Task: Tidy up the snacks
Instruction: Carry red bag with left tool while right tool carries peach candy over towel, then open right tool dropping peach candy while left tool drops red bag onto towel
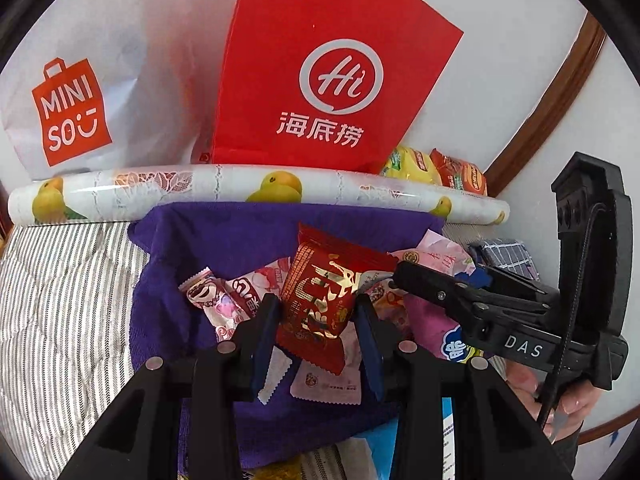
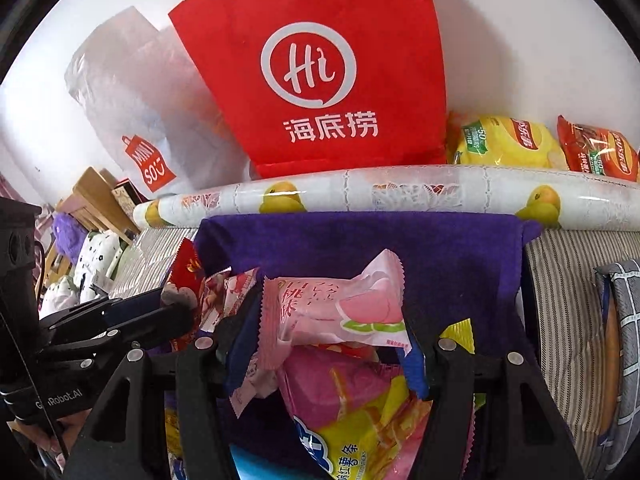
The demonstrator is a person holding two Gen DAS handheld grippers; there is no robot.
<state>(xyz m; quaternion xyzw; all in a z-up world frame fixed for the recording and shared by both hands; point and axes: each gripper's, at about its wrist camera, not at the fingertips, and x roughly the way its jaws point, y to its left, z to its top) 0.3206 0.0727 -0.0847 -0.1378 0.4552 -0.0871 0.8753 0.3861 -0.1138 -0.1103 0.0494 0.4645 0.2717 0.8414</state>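
My left gripper [image 1: 316, 308] is shut on a red snack packet [image 1: 320, 280] with gold print, held upright between the blue pads above a purple towel [image 1: 224, 240]. My right gripper [image 2: 332, 324] is shut on a pink peach-print packet [image 2: 340, 308], which spans the gap between its fingers. The two grippers sit side by side. The right gripper [image 1: 432, 288] shows at the right of the left wrist view, and the left gripper [image 2: 172, 316] with the red packet [image 2: 186, 268] shows at the left of the right wrist view. Several loose snack packets lie on the towel under both grippers.
A red paper bag [image 1: 328, 72] and a white shopping bag [image 1: 80, 112] stand against the wall behind a fruit-print roll [image 1: 200, 184]. Yellow [image 2: 500, 140] and orange [image 2: 600, 152] chip bags lie at back right. A pink-and-yellow bag [image 2: 360, 420] lies below. Striped bedding [image 1: 60, 300] surrounds the towel.
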